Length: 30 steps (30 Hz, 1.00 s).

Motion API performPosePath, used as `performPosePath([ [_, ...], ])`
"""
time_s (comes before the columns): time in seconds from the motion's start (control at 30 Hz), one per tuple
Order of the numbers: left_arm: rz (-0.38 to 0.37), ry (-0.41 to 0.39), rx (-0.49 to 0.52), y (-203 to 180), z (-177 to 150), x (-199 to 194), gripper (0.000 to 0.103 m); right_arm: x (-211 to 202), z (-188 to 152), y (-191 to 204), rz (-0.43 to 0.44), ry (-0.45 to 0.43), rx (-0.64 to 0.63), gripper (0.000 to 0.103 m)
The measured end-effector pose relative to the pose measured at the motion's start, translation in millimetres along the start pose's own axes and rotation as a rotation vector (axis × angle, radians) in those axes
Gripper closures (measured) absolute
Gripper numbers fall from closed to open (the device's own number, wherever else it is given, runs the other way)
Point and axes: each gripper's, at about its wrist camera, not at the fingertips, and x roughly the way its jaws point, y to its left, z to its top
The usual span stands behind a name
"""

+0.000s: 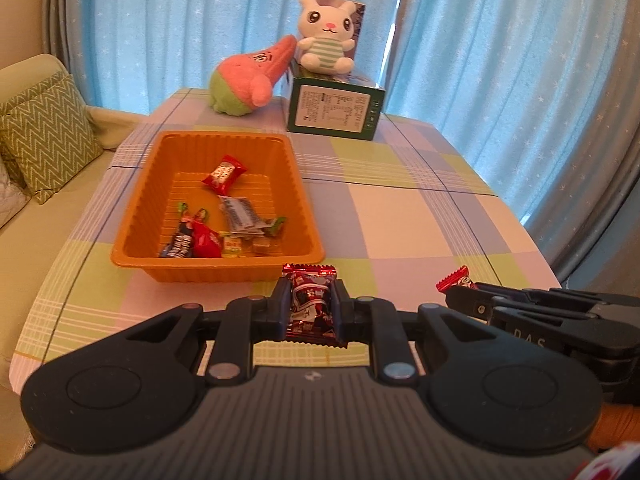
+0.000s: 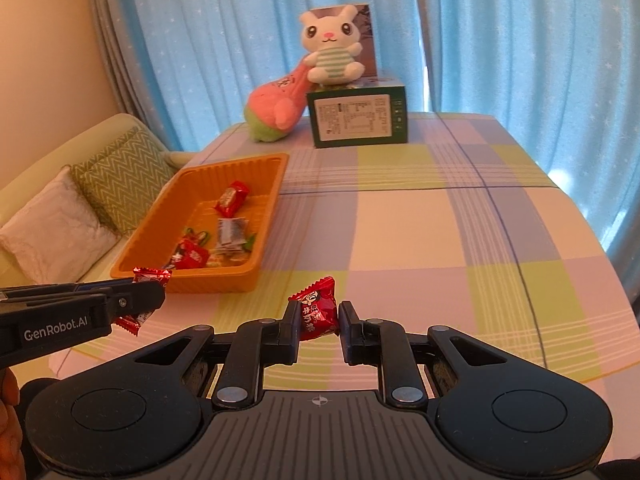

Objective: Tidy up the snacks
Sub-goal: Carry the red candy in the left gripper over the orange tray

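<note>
A table (image 1: 420, 216) under a checked cloth fills both views, with blue curtains (image 1: 480, 60) behind it. An orange tray (image 1: 140, 216) sits on the left part of the table with several wrapped snacks (image 1: 208, 236) inside. At the far edge a green box (image 1: 336, 112) carries a white plush rabbit (image 1: 326, 36), and a pink plush (image 1: 252, 76) leans beside it. The left gripper (image 1: 310, 308) is clenched on a dark red candy (image 1: 310, 304) just short of the tray's near wall. The right gripper (image 2: 320, 320) grasps a bright red candy (image 2: 318, 312) above the cloth, right of the tray.

checked table (image 1: 400, 216) bears tray (image 1: 132, 240), box (image 1: 336, 110), plush (image 1: 244, 80).
</note>
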Motion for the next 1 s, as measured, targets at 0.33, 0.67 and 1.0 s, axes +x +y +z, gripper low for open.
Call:
performPosePath([
  [0.33, 0.051, -0.013, -0.029, 31, 4, -3, 0.085, 24, 7, 30, 0.048, 0.016, -0.049, 0.083],
  [0.67, 0.078, -0.015, -0.058, 60, 12, 1, 0.085, 45, 14, 51, 0.081, 0.025, -0.076, 0.083],
  [1.0, 0.082, -0.021, -0.066, 80, 31, 13, 0.085, 66, 32, 66, 0.098, 0.017, -0.097, 0.083],
])
